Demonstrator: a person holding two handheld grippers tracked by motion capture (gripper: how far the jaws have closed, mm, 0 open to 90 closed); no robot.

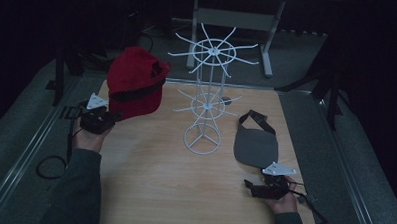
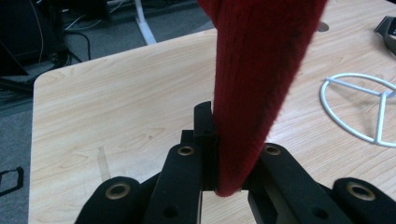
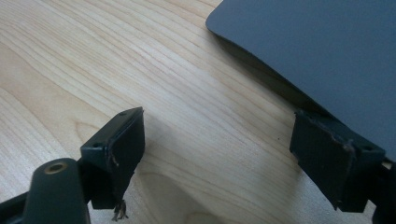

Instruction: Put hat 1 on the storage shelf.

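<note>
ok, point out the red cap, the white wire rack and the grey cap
red cap (image 1: 135,77): high view, on its crown.
white wire rack (image 1: 202,140): high view, on its base ring.
grey cap (image 1: 256,146): high view, middle of its flat panel.

A: What sort of room is this?

B: A lab or recording studio, dimly lit. The pale wooden bench stands on grey carpet, ringed by dark stands and curtains.

A: What else points that way?

B: Beyond the left tool a white metal desk frame stands on the floor. A black cable loops on the carpet just beside that tool. Ahead of the right tool rises a white wire display rack, a staged prop.
</note>
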